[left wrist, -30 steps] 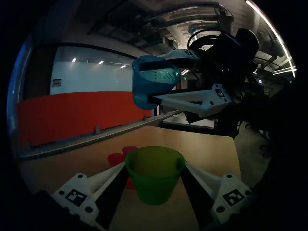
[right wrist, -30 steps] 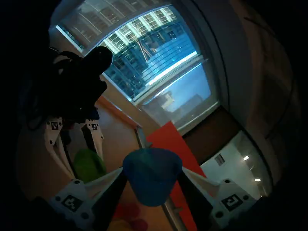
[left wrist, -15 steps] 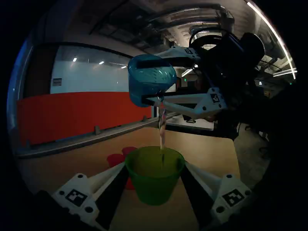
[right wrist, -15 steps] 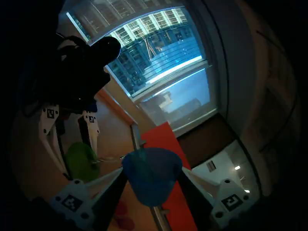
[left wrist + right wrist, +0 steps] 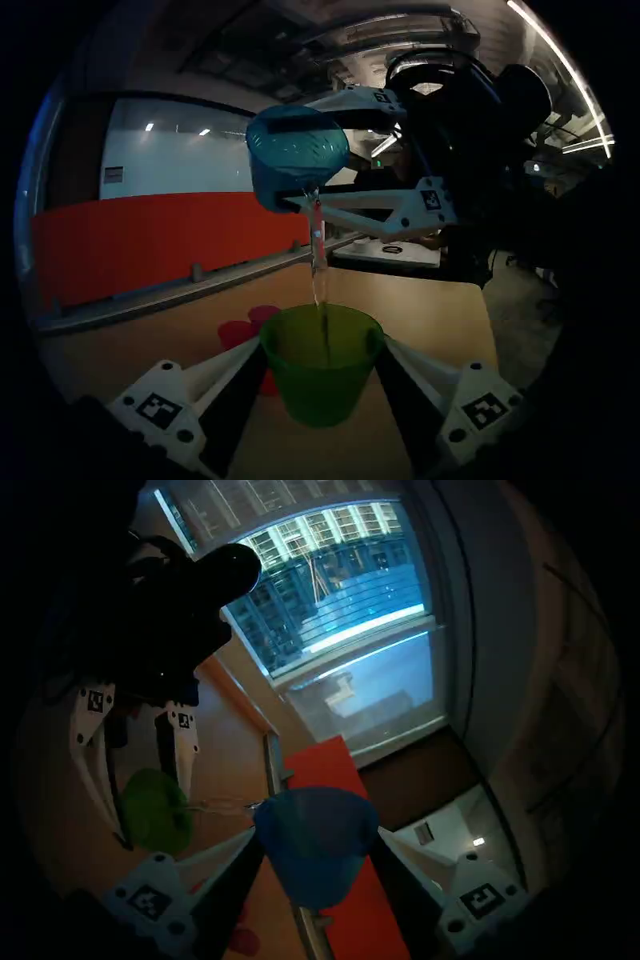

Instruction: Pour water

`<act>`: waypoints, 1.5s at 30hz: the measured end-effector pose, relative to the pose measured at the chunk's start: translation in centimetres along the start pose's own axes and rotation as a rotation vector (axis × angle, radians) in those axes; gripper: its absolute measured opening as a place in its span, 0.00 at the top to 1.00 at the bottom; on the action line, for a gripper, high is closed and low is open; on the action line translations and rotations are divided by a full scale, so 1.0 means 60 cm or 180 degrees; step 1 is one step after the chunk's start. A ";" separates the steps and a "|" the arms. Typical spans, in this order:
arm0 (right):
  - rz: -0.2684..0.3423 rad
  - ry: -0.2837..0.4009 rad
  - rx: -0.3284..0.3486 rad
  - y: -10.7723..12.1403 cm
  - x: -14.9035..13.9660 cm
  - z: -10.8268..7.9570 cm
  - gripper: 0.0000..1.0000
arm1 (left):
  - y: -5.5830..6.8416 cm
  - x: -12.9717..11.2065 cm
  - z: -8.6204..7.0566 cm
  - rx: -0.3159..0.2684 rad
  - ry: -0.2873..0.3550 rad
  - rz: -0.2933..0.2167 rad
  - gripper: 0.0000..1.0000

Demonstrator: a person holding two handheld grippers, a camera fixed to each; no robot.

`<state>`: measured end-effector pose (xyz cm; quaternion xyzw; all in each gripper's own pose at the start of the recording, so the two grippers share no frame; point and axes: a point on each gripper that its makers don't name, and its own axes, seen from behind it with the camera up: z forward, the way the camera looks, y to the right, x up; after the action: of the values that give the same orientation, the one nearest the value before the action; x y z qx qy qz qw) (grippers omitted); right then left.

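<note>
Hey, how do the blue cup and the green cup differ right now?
The blue cup is tipped steeply on its side, while the green cup stands upright. The blue cup is held high, with the green cup below it. A stream of water leaves the blue cup and falls into the green cup. Both are tapered cups, the blue one clamped in the right gripper and the green one in the left gripper.

The surface (image 5: 416, 312) was a pale wooden tabletop with a rounded far corner, dimly lit. Two red cups (image 5: 240, 330) stood on it close together, left of its middle. The green cup (image 5: 322, 364) sat low just in front of them. Whether its base touched the wood could not be told.
</note>
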<state>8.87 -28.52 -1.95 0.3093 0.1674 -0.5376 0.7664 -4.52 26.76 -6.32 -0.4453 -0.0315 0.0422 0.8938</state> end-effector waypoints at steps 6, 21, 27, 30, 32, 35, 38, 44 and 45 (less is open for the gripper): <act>-0.0090 -0.0010 -0.0030 0.004 0.001 0.001 0.12 | 0.003 0.001 0.001 -0.0007 -0.0005 0.0028 0.15; -0.0283 -0.0020 -0.0095 0.014 0.004 -0.001 0.12 | 0.011 -0.001 0.000 -0.0054 -0.0027 0.0050 0.15; -0.0361 -0.0018 -0.0106 0.016 0.006 -0.002 0.12 | 0.009 0.001 0.001 -0.0043 -0.0024 0.0056 0.15; -0.0397 -0.0021 -0.0108 0.016 0.007 -0.003 0.12 | 0.009 0.004 0.001 -0.0045 -0.0013 0.0061 0.15; -0.0422 -0.0021 -0.0111 0.016 0.008 -0.003 0.12 | 0.009 0.007 0.001 -0.0056 -0.0004 0.0063 0.15; -0.0453 -0.0020 -0.0116 0.018 0.008 -0.003 0.12 | 0.010 0.009 0.001 -0.0054 0.0011 0.0066 0.15; -0.0486 -0.0019 -0.0124 0.020 0.009 -0.002 0.12 | 0.010 0.011 0.001 -0.0060 0.0013 0.0067 0.15; -0.0548 -0.0010 -0.0125 0.021 0.010 -0.001 0.12 | 0.008 0.012 0.002 -0.0045 0.0022 0.0064 0.15; -0.0559 -0.0009 -0.0125 0.021 0.010 -0.001 0.12 | 0.008 0.012 0.001 -0.0045 0.0023 0.0063 0.15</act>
<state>10.28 -28.66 -1.98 0.2775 0.2033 -0.5998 0.7224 -3.83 27.18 -6.64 -0.4521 -0.0241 0.0493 0.8903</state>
